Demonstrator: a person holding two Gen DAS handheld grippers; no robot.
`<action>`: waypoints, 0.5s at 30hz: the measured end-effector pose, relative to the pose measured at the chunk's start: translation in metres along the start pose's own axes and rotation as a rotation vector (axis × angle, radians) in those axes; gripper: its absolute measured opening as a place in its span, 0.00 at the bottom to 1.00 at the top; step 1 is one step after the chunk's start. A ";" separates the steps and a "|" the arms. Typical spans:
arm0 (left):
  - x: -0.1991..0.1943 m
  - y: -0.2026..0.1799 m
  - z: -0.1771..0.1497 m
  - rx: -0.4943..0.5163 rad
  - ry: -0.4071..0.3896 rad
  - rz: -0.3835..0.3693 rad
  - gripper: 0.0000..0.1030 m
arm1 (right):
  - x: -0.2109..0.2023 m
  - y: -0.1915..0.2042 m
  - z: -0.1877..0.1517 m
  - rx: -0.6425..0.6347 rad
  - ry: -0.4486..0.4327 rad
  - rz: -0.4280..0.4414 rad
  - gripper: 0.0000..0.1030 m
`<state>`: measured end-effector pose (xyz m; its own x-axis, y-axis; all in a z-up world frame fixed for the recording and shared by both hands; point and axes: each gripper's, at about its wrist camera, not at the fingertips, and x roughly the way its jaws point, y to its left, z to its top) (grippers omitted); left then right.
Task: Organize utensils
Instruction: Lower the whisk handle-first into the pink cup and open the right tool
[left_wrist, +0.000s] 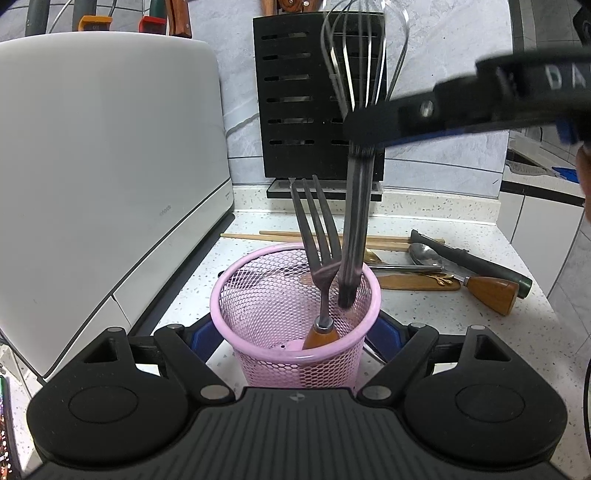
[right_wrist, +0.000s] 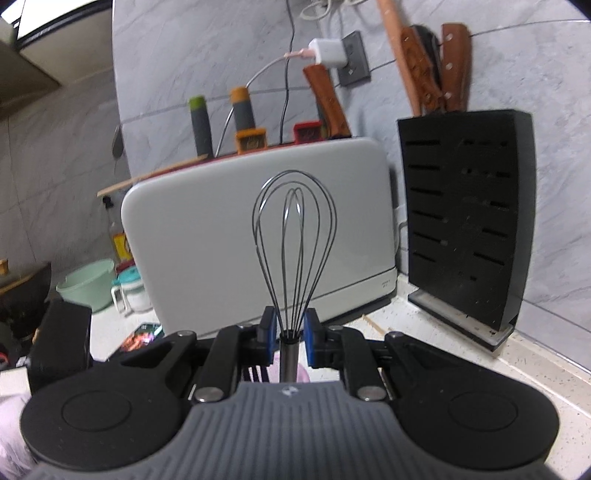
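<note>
1. A steel wire whisk (right_wrist: 293, 236) with a slim metal handle stands nearly upright, wire loops on top; the lower end of its handle dips inside a pink mesh cup (left_wrist: 295, 295), near the far right of the rim.
2. The right tool (right_wrist: 289, 330) is closed narrow on the whisk, its blue pads squeezing the neck where the wires meet the handle. In the left wrist view this tool reaches in from the right and crosses the whisk above the cup.
3. Inside the same cup leans a dark metal fork with a wooden handle (left_wrist: 317, 258), tines up, handle end on the cup's floor, just left of the whisk's handle.
4. The left tool (left_wrist: 295, 336) sits around the pink cup, one blue pad on each side of its wall. The pads look to be at the wall, but I cannot tell whether they press on it.
5. The cup stands on a white speckled table (left_wrist: 461, 332).
6. Behind the cup, on the table, lie a pair of pale wooden chopsticks (left_wrist: 280, 236), a shiny metal spoon (left_wrist: 424, 254), a wooden-handled utensil (left_wrist: 491, 291) and a dark-handled one (left_wrist: 476, 258), loosely heaped together.
7. Farther back stands a black slotted knife block (left_wrist: 295, 103) against the grey wall, with a large white appliance (left_wrist: 110, 166) to its left.
</note>
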<state>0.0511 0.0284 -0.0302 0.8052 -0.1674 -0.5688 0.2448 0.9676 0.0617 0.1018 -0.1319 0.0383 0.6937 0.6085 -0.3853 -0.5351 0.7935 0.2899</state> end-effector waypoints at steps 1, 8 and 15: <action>0.000 0.000 0.000 -0.001 0.000 0.001 0.95 | 0.002 0.001 -0.002 -0.010 0.009 0.000 0.12; 0.000 0.001 0.000 -0.001 0.000 0.000 0.95 | 0.016 0.007 -0.012 -0.063 0.072 0.007 0.12; 0.000 0.000 0.000 -0.003 0.001 -0.001 0.94 | 0.028 0.008 -0.021 -0.099 0.137 -0.007 0.12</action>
<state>0.0510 0.0281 -0.0304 0.8047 -0.1681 -0.5694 0.2438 0.9681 0.0588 0.1068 -0.1087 0.0120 0.6291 0.5909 -0.5050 -0.5800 0.7894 0.2011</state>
